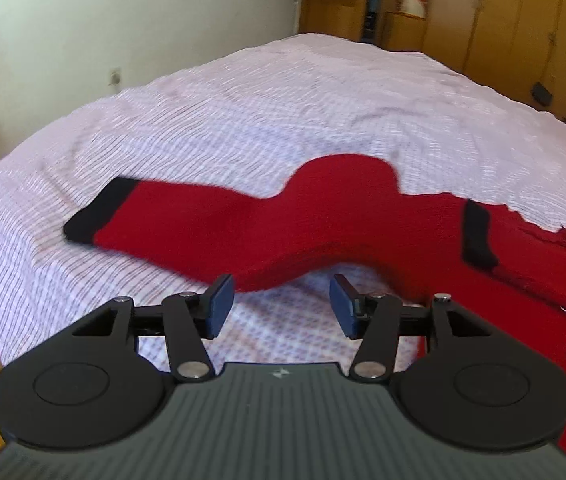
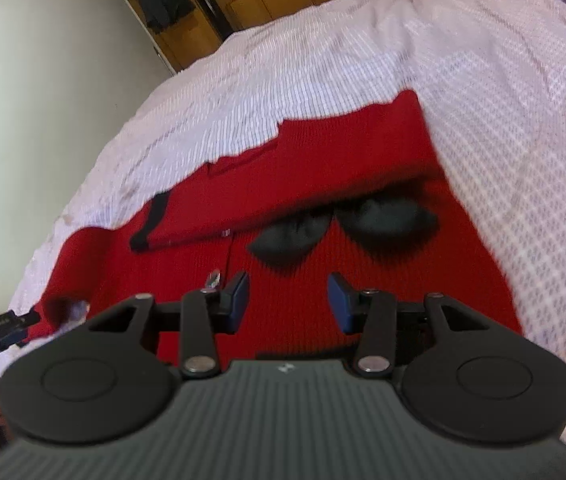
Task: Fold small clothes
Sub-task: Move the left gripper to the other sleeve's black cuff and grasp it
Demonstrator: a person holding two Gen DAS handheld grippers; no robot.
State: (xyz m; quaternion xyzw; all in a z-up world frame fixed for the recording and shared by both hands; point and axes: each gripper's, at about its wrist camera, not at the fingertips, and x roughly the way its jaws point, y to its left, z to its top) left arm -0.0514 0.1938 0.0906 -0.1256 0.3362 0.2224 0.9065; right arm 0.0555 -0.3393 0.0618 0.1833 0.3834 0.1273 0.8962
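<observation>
Blue-padded, your left gripper (image 1: 282,304) stands with jaws apart, nothing between them, just short of the red knit sweater with black cuffs (image 1: 323,216). Your right gripper (image 2: 287,300) hangs above its body, jaws parted and empty. It lies on the pink checked bedspread (image 1: 243,120).

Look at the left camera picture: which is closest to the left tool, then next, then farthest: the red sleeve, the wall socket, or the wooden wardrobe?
From the left tool:
1. Red sleeve, just past the tips, stretching to the left on the bed.
2. Wall socket, beyond the bed's far left edge, low on the white wall.
3. Wooden wardrobe, at the far end of the room, upper right.
</observation>
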